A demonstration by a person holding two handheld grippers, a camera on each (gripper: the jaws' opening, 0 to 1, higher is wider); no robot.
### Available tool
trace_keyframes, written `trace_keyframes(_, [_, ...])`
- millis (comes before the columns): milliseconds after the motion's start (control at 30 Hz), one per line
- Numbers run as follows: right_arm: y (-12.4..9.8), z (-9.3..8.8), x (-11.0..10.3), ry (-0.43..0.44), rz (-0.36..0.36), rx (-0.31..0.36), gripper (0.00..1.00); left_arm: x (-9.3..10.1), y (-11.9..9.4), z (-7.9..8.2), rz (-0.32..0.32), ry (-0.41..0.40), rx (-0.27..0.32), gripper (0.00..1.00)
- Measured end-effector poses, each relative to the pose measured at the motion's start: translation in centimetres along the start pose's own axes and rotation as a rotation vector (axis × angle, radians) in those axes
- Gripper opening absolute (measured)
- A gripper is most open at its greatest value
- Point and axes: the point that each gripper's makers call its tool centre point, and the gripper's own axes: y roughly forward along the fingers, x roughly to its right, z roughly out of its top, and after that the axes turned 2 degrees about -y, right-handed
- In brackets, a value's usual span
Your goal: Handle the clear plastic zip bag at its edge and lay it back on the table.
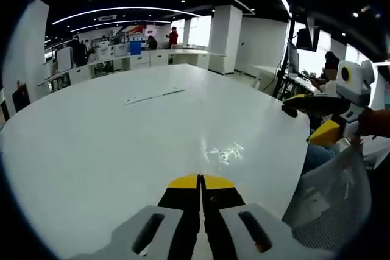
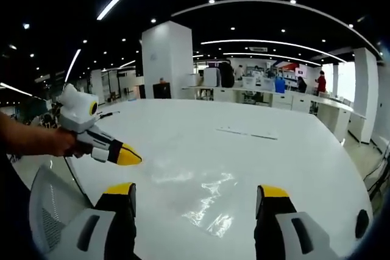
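Across both views it's mostly one big white tabletop [image 1: 122, 144] in an open office, with white columns and ceiling light strips behind it and a few people way off at the far desks. Next biggest thing is a grey mesh chair back [image 1: 332, 196] at the tabletop's edge, down in the corner of each view.

The clear plastic zip bag [image 2: 210, 202] is lying flat on the tabletop, pretty hard to spot except for the shiny crinkles. In the right gripper view it sits just ahead of the right gripper [image 2: 198, 196], roughly between the two yellow tips, not touching either. That gripper's jaws are spread wide apart with nothing in them.

The left gripper [image 1: 200, 181] has its yellow tips pressed together, nothing caught between them, and the bag is a bit beyond them.

Farther back there's a thin flat strip [image 1: 153, 95] lying on the tabletop, can't tell what it is.
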Motion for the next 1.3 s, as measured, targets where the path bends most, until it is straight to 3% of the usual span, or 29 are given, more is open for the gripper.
trace_keyframes(900, [0.5,1.5,-0.5,0.048,0.024,0.033,0.77,2.7,-1.1,2.8,-0.044,0.010,0.034,0.00])
trace_keyframes(1300, [0.5,1.2,-1.0,0.047,0.035,0.021,0.77,2.4,-1.2,1.4,-0.039,0.042,0.006,0.00])
